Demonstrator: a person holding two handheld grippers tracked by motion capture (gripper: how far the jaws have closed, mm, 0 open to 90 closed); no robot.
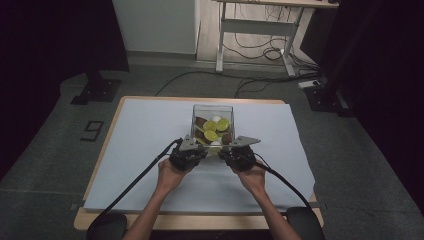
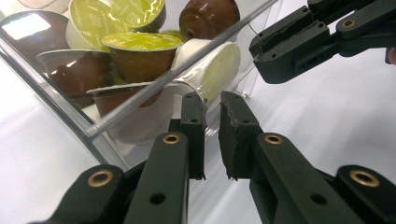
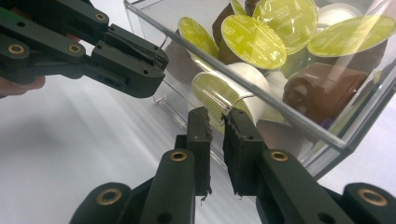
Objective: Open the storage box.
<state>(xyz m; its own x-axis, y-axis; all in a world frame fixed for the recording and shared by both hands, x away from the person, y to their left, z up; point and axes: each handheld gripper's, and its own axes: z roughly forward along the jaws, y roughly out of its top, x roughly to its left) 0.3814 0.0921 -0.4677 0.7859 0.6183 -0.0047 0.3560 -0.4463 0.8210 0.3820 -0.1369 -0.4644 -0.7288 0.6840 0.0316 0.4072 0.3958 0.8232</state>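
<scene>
I log: left gripper (image 2: 212, 105) clenched, nothing held; right gripper (image 3: 217, 119) clenched, nothing held. Clear box (image 1: 212, 108) of coffee capsules (image 3: 254, 42) sits just ahead of both, its near wall at my fingertips.

One clear box (image 1: 212, 111), several coffee capsules (image 1: 210, 135) inside, and two grippers.
</scene>
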